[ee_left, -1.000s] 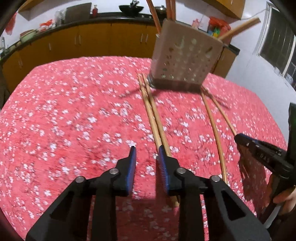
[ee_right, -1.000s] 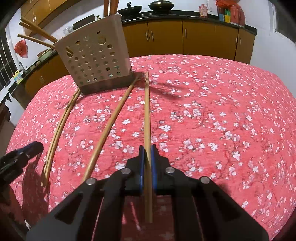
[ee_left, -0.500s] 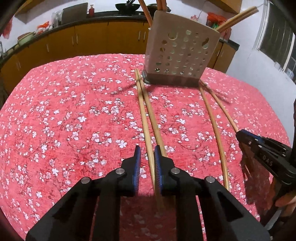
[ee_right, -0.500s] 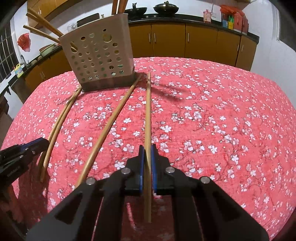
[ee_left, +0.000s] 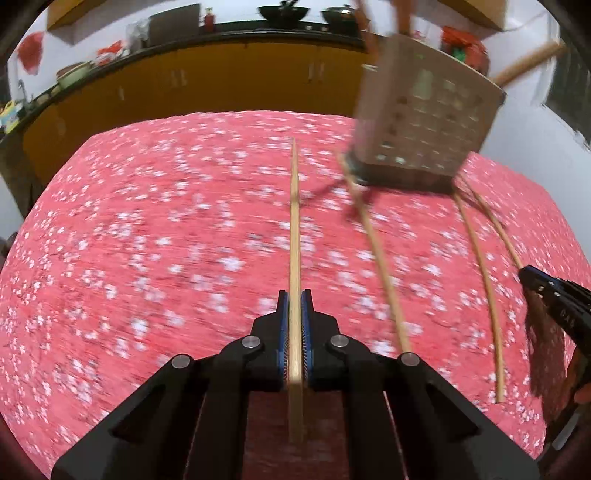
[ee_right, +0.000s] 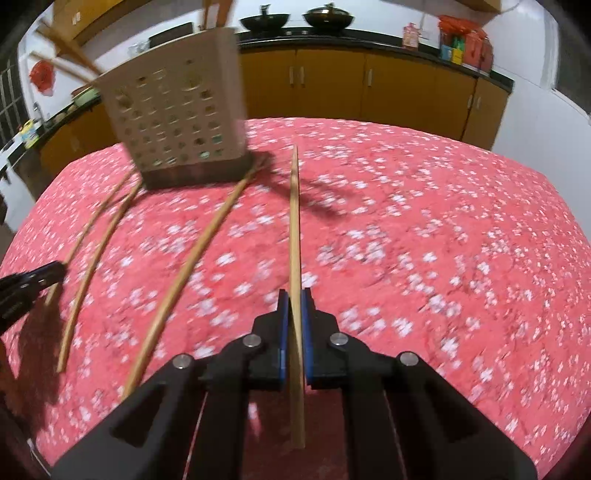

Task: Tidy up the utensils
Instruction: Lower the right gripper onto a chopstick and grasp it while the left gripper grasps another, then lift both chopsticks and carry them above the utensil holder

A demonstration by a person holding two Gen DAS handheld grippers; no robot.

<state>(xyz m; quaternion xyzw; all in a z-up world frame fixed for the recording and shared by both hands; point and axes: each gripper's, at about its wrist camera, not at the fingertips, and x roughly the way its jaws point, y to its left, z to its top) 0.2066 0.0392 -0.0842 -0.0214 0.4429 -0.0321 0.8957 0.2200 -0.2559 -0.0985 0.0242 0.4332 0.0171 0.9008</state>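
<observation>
My left gripper pinches one chopstick near its thick end; my right gripper pinches another chopstick likewise. Each looks light, stiff and smooth, so I judge it may pivot between the pads. Three loose chopsticks lie on the floral tablecloth beside the perforated utensil holder.

red floral tablecloth, yellow cabinets, woks on counter

Home kitchen, wooden cabinets, woks on black counter
</observation>
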